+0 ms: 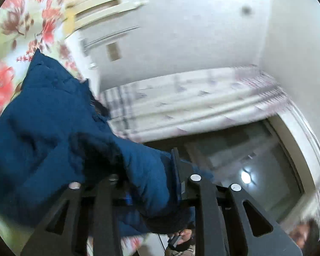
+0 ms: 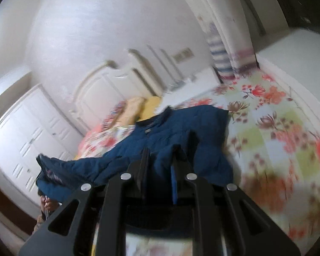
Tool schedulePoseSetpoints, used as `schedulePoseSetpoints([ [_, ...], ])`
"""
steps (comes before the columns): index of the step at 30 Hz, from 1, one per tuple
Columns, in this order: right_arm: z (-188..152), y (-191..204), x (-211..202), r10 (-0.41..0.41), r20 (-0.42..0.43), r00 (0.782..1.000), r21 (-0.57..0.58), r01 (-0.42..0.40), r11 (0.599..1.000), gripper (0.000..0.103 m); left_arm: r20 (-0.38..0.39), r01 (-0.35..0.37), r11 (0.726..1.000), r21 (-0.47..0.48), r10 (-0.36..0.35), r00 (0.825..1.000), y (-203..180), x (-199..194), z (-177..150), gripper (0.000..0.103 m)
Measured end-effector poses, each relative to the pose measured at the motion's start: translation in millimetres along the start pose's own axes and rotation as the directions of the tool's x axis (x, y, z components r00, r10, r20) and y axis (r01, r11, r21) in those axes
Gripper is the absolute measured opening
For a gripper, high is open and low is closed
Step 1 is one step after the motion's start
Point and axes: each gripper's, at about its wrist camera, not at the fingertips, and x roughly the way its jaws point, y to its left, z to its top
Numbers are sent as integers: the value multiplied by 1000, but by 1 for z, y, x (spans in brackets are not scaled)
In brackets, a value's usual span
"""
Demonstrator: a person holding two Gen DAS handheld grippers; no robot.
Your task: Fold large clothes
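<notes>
Navy-blue quilted jacket (image 2: 181,128); red-flowered, pale-green-checked bedspread (image 2: 277,132)

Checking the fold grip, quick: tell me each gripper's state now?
Left gripper: shut on the blue jacket.
Right gripper: shut on the blue jacket.

Bed (image 2: 277,128) with floral sheet ahead of the right tongs (image 2: 160,160); blue jacket (image 2: 192,128) partly on it, pillows (image 2: 138,106) beyond.

Jacket (image 1: 53,138) hides left gripper's (image 1: 151,170) near finger; blurred person (image 1: 303,234), perhaps seated, cut off at five o'clock.
</notes>
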Motion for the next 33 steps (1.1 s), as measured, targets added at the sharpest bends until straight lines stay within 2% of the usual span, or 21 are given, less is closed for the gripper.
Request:
schedulePoseSetpoints([
  [2, 22, -15, 46, -43, -51, 998, 30, 45, 999, 21, 0, -99, 993, -66, 100, 995, 27, 25, 31, 21],
  [3, 30, -26, 69, -64, -80, 995, 42, 68, 997, 22, -4, -146, 983, -114, 146, 989, 42, 32, 45, 23],
  [4, 34, -35, 85, -74, -97, 993, 68, 81, 994, 30, -6, -192, 964, -185, 195, 981, 60, 39, 56, 25],
  [5, 36, -50, 100, -76, -111, 991, 120, 89, 989, 35, 4, -191, 950, -248, 198, 980, 75, 40, 63, 38],
  [6, 38, -62, 107, -61, -107, 992, 165, 79, 983, 50, 21, -144, 947, -286, 157, 987, 84, 38, 68, 84],
  [7, 38, -69, 108, -50, -75, 996, 186, 63, 980, 74, 68, -8, 955, -295, 30, 997, 89, 34, 71, 99],
  [8, 37, -73, 103, -40, -40, 998, 188, 47, 981, 80, 86, 42, 957, -286, -18, 996, 87, 26, 74, 99],
  [9, 37, -79, 98, -27, 4, 1000, 173, 26, 985, 83, 86, 55, 960, -275, -33, 996, 84, 21, 79, 99],
  [10, 38, -82, 96, -25, 9, 1000, 153, 23, 988, 83, 79, 50, 964, -260, -30, 996, 80, 16, 83, 99],
  [12, 40, -85, 97, -76, -10, 997, 72, 76, 994, 79, 39, -76, 984, -161, 83, 996, 65, 9, 94, 99],
  [13, 40, -84, 100, -114, -28, 993, 22, 115, 993, 76, 18, -170, 981, -91, 172, 985, 59, 10, 97, 99],
  [15, 40, -85, 108, -149, -60, 987, -42, 147, 988, 75, -28, -321, 947, 13, 322, 946, 56, 13, 100, 99],
  [16, 41, -85, 115, -155, -82, 985, -70, 149, 986, 75, -67, -389, 919, 72, 393, 917, 57, 21, 100, 99],
  [18, 40, -82, 125, -153, -121, 981, -118, 139, 983, 75, -144, -427, 894, 136, 445, 884, 63, 32, 98, 99],
  [19, 41, -79, 133, -150, -147, 978, -146, 128, 981, 75, -173, -459, 867, 193, 490, 854, 64, 43, 96, 99],
  [22, 43, -73, 152, -168, -198, 966, -200, 128, 971, 75, -185, -486, 812, 324, 558, 809, 62, 53, 92, 99],
  [24, 47, -71, 159, -164, -221, 961, -217, 116, 969, 75, -201, -488, 792, 367, 580, 789, 66, 61, 97, 99],
  [27, 52, -71, 164, -137, -235, 962, -230, 82, 970, 75, -240, -482, 779, 401, 597, 765, 69, 72, 103, 99],
  [29, 54, -70, 166, -116, -245, 963, -232, 58, 971, 67, -261, -478, 771, 421, 607, 751, 66, 78, 106, 99],
  [30, 54, -70, 168, -111, -250, 962, -236, 50, 970, 67, -266, -481, 766, 427, 615, 743, 67, 81, 109, 99],
  [33, 54, -67, 173, -113, -254, 961, -245, 49, 968, 66, -282, -488, 769, 412, 617, 735, 78, 90, 119, 99],
])
